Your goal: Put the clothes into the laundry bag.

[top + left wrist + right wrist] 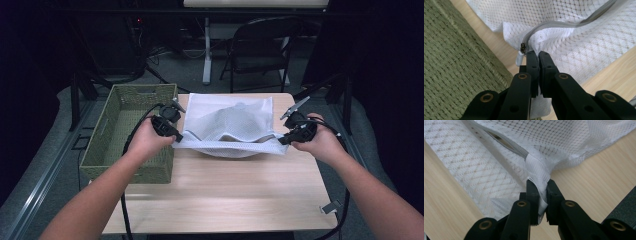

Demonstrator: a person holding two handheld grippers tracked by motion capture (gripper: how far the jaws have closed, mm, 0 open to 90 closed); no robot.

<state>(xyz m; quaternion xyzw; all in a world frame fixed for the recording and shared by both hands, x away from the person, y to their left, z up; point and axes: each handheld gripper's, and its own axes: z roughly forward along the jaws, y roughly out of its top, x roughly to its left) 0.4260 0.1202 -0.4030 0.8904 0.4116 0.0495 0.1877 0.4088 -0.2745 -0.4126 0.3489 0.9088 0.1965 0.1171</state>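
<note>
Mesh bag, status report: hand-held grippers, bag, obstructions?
Left hand-held gripper shut on mesh bag beside zipper pull. Right hand-held gripper shut on opposite corner. Woven basket close at left.

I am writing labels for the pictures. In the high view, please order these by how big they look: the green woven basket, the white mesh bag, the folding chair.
1. White mesh bag and green woven basket: alike, no clear winner.
2. Folding chair: looks smallest, but it stands farther back.
</note>
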